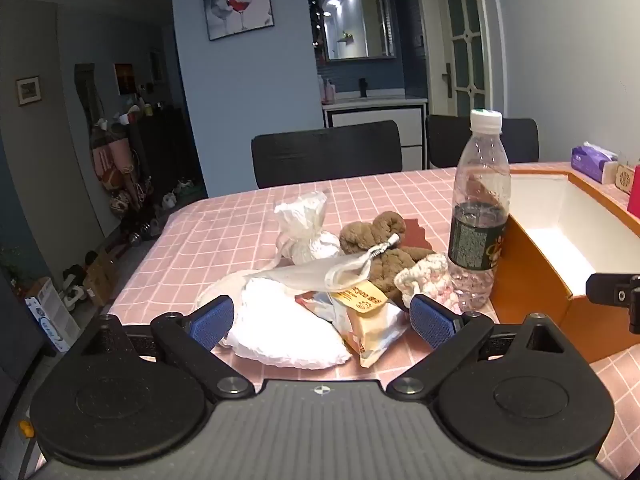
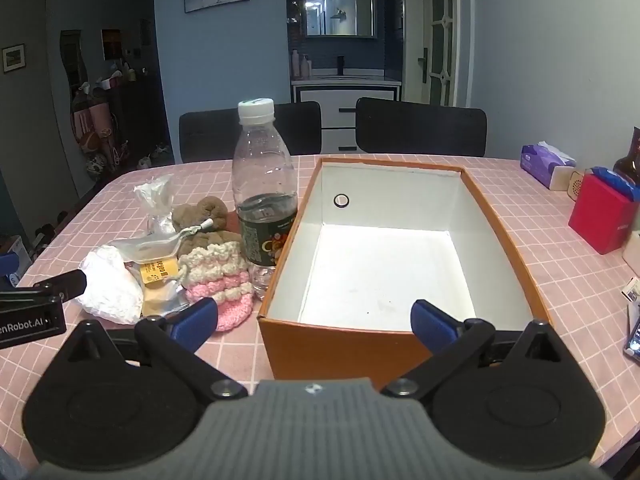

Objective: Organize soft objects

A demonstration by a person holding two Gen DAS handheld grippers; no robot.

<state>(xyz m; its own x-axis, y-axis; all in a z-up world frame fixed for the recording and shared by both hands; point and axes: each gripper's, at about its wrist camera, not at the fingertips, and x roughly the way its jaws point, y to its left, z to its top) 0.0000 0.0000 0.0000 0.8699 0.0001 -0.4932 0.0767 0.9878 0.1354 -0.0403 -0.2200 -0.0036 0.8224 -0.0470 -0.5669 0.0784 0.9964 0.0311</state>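
Left wrist view shows the soft things heaped on the pink checked tabletop [image 1: 224, 224], just left of the orange cardboard box [image 1: 532, 280]: a crumpled white plastic bag [image 1: 288, 332], a knotted white bag [image 1: 308, 232], a fuzzy brown plush toy [image 1: 380, 236], a crocheted pink-and-cream pouch [image 2: 218, 280] with ribbed, bobbly rows, and a yellow-labelled snack packet [image 1: 368, 312] whose print is too small to read. A clear plastic bottle [image 1: 480, 216] with a white cap and a dark label, lettering unreadable, stands upright between the heap and the box. The left gripper [image 1: 322, 318] has its jaws spread wide around the near bags, its blue ridged pads [image 1: 212, 320] pressing on nothing. The right gripper [image 2: 314, 322] hangs over the near wall of the box with its jaws wide and nothing in them; the box's white inside is bare. "enRobot.AI" reads on the left tool's side.
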